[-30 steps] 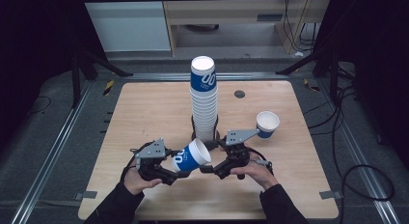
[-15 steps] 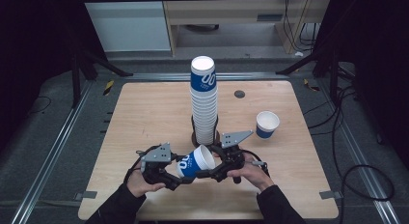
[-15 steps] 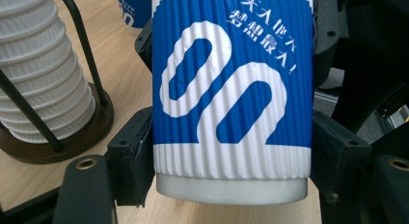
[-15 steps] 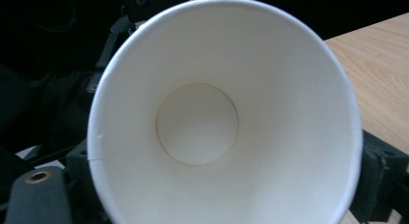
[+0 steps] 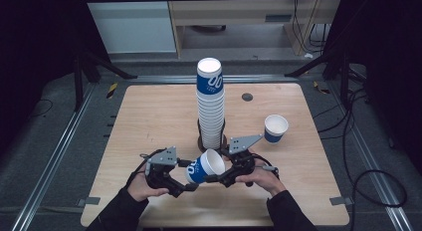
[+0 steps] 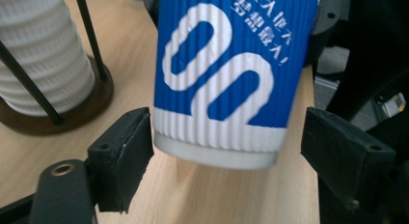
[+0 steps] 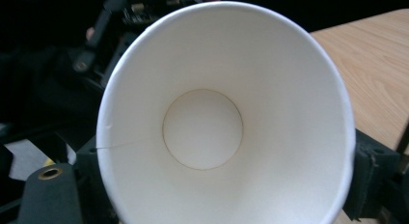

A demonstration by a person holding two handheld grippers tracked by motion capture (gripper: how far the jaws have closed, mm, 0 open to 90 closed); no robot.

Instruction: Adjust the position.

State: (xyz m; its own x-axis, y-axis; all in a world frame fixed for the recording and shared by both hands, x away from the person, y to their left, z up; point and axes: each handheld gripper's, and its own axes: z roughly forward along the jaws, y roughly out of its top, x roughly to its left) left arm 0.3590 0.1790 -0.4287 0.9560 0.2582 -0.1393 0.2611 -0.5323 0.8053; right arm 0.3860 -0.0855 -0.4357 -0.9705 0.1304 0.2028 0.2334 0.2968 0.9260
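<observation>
A blue cup (image 5: 204, 167) hangs on its side just above the near middle of the table (image 5: 149, 116), mouth toward the right gripper (image 5: 219, 177) and base toward the left gripper (image 5: 186, 183). In the right gripper view the cup's rim sits between that gripper's jaws, pressed slightly out of round — it looks clamped there. In the left gripper view the jaws stand apart on either side of the cup's base: one is about touching the white bottom band, the other is well clear. This reads as a hand-over, or a turning of the cup between the two tools. To do it well, the left jaws should close squarely on the ribbed wall just above the base, not on the thin bottom edge, and only firmly enough to hold — paper crushes easily. The right gripper should keep its hold until the left one has clearly taken the cup, then open and draw straight back along the cup's axis. Just beyond stands the tall stack (image 5: 210, 104) in its holder, so any swing should stay on the near side. A lone cup (image 5: 275, 128) stands upright farther right.
</observation>
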